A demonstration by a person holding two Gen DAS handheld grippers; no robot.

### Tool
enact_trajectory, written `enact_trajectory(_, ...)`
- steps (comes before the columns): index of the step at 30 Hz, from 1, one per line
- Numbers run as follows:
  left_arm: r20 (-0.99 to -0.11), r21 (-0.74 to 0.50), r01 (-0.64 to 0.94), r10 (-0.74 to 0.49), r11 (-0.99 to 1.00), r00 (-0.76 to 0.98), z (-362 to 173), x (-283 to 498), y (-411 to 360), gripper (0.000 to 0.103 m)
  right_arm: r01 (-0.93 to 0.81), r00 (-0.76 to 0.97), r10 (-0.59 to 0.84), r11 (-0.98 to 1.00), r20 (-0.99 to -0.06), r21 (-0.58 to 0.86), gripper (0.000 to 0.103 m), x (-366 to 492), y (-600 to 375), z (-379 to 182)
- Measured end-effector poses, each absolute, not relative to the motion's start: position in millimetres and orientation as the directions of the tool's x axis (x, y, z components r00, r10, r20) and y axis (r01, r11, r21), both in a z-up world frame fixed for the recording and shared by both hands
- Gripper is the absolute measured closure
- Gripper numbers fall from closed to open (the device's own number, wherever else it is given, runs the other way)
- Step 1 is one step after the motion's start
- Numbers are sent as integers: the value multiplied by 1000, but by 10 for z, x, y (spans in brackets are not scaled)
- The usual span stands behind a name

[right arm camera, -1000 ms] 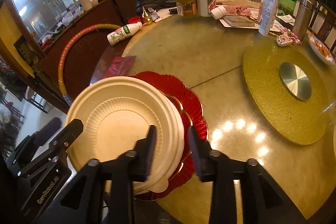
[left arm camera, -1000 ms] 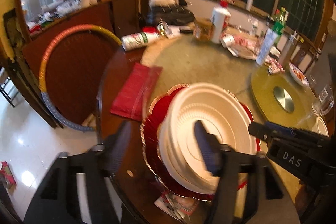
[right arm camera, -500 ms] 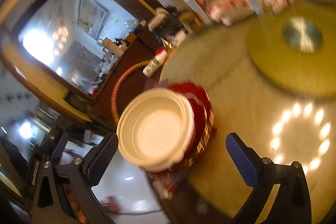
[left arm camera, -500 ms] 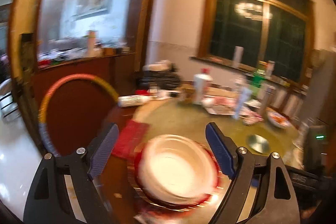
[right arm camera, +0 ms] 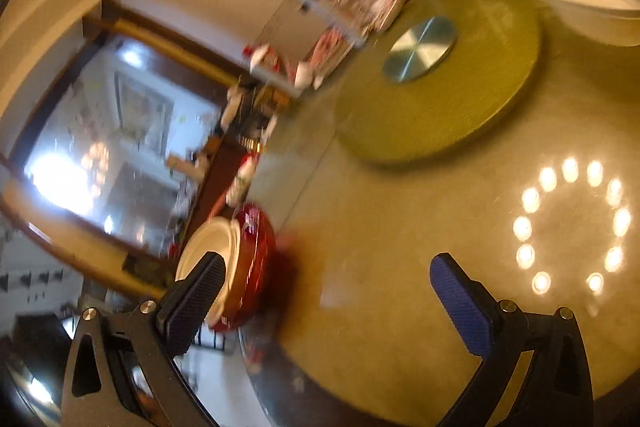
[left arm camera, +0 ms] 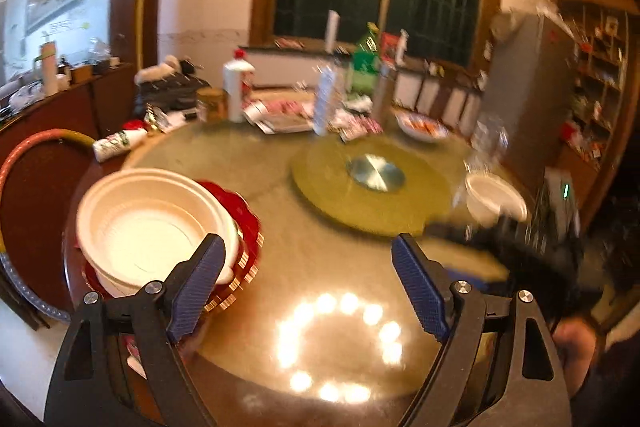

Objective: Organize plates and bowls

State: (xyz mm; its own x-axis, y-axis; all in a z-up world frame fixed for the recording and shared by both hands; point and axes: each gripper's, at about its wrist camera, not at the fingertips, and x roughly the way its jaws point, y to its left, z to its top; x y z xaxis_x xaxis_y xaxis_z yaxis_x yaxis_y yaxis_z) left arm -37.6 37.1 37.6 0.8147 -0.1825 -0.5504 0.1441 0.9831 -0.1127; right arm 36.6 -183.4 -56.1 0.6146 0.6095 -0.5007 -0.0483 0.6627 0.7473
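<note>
In the left wrist view, at 9 o'clock, a stack of white paper plates (left arm camera: 148,227) sits on scalloped red plates (left arm camera: 244,215). The stack rests at the near left edge of the round table (left arm camera: 304,259). Behind it, at 10 o'clock, a white bottle (left arm camera: 120,143) lies on its side beside a coloured hoop (left arm camera: 36,143).

At 6 o'clock, the left gripper (left arm camera: 308,279) is wide apart with nothing between its blue pads. Its left fingertip overlaps the rim of the paper stack in the picture; contact cannot be confirmed. A ring of lamp reflections lies on the glass between the fingers.

At the centre, slightly toward 1 o'clock, a yellow-green turntable (left arm camera: 340,195) with a metal hub (left arm camera: 376,173) lies on the table. At 12 o'clock, bottles and packets crowd the far edge; detail is blurred.

At 3 o'clock, a white paper bowl (left arm camera: 494,201) stands just beyond the turntable's right edge. A dark blurred device partly covers it from below. At 4 o'clock, part of a hand (left arm camera: 576,351) shows.

In the right wrist view, the picture is rolled and blurred. The right gripper (right arm camera: 324,291), at 6 o'clock, is spread fully and holds nothing. The plate stack appears at 8 o'clock beside its left fingertip. The paper bowl stands at 1 o'clock, well apart from the gripper, beyond the turntable.
</note>
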Motion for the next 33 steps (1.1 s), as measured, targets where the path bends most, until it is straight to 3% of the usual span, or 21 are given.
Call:
enact_trajectory(7, -629, -136, 228, -262, 964, 732, 260, -252, 68, 17, -41, 659, 572, 675, -488, 736, 0, 363, -1982, -443)
enact_trajectory(14, -676, -241, 196, -309, 950, 668, 153, 75, -129, 17, 98, 630, 449, 764, -633, 638, 0, 246, -2369, -409)
enact_trajectory(21, -700, -275, 212, -346, 938, 624, 169, 453, -596, 17, 129, 680, 313, 839, -663, 529, 0, 111, -2901, -45)
enact_trajectory(27, -729, -261, 246, -357, 934, 584, 141, 796, -1176, 17, 265, 665, 152, 868, -731, 421, 1, 342, -3532, 53)
enact_trajectory(31, -751, -262, 283, -379, 923, 541, 104, 1032, -1613, 17, 363, 610, 84, 854, -788, 372, 17, 569, -3944, -42)
enact_trajectory(33, -763, -237, 294, -365, 926, 533, 68, 1157, -1838, 17, 410, 570, 87, 831, -817, 375, 34, 696, -4175, -160)
